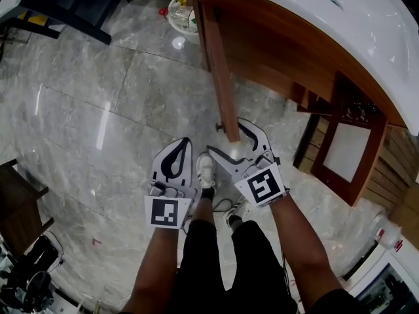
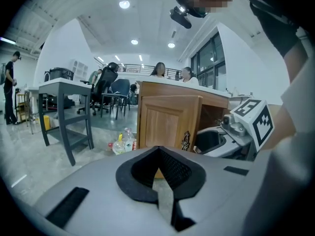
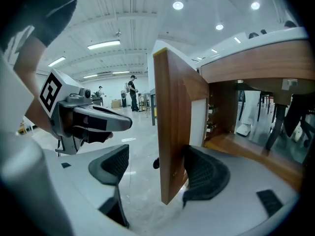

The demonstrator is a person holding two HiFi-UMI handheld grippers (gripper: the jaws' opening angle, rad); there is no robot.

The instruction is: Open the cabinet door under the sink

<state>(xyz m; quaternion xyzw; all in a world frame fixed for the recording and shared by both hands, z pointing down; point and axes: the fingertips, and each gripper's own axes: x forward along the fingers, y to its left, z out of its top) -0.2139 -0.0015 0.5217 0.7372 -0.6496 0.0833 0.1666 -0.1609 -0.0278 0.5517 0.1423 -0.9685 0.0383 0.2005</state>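
The wooden cabinet (image 1: 275,44) stands under the white sink counter (image 1: 314,5). Its left door (image 1: 219,64) is swung out and shows edge-on, with a dark knob (image 1: 219,128) near its free end. My right gripper (image 3: 156,156) is open and straddles that door's edge (image 3: 172,132); the inner pad (image 3: 204,173) rests against the door's inside face, and the outer pad (image 3: 112,165) stands apart beside the knob (image 3: 155,163). My left gripper (image 2: 160,151) is shut on nothing, low and left of the door (image 2: 170,119). In the head view both grippers (image 1: 185,141) (image 1: 232,142) hang above my feet.
A second cabinet door (image 1: 347,152) stands open at the right. A bag of bottles (image 1: 180,12) sits on the marble floor beside the cabinet. A black-framed table (image 1: 72,5) is far left, dark furniture (image 1: 16,201) near left. Several people are in the background.
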